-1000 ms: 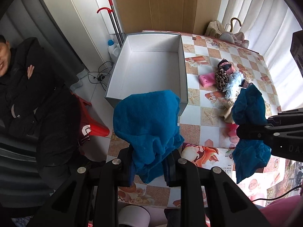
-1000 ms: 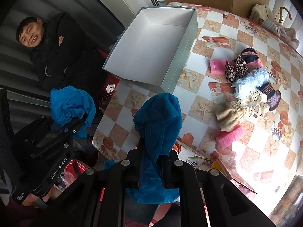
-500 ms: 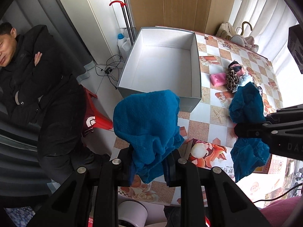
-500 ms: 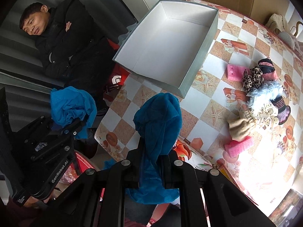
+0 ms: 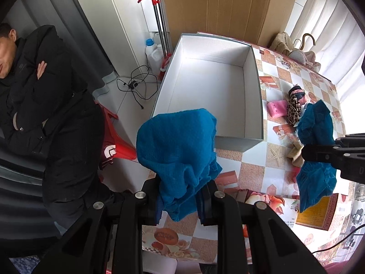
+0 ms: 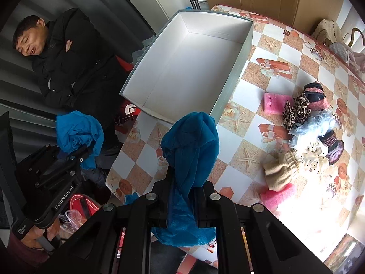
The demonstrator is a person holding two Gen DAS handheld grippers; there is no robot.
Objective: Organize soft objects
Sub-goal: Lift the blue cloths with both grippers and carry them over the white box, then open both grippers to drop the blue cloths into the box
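My left gripper point(image 5: 180, 196) is shut on one end of a blue cloth point(image 5: 178, 150), held above the table's near edge in front of the empty white box point(image 5: 212, 86). My right gripper point(image 6: 182, 196) is shut on the other end of the blue cloth point(image 6: 190, 146); it also shows in the left wrist view point(image 5: 316, 141). The left gripper with its bunch of cloth shows in the right wrist view point(image 6: 77, 134). A pile of soft items point(image 6: 312, 137) lies on the table right of the box, with pink sponges point(image 6: 272, 102) and a beige sock point(image 6: 279, 173).
The table point(image 6: 248, 134) has a checkered starfish cloth. A man in a black coat point(image 6: 68, 64) sits left of the table beside a red stool point(image 5: 114, 137). Mop handles point(image 5: 159, 22), bottles and cables stand on the floor behind. A bag point(image 5: 294, 50) lies at the far corner.
Both grippers have moved with the blue cloth toward the white box, which now looks nearer and more central. Both grips are unchanged.
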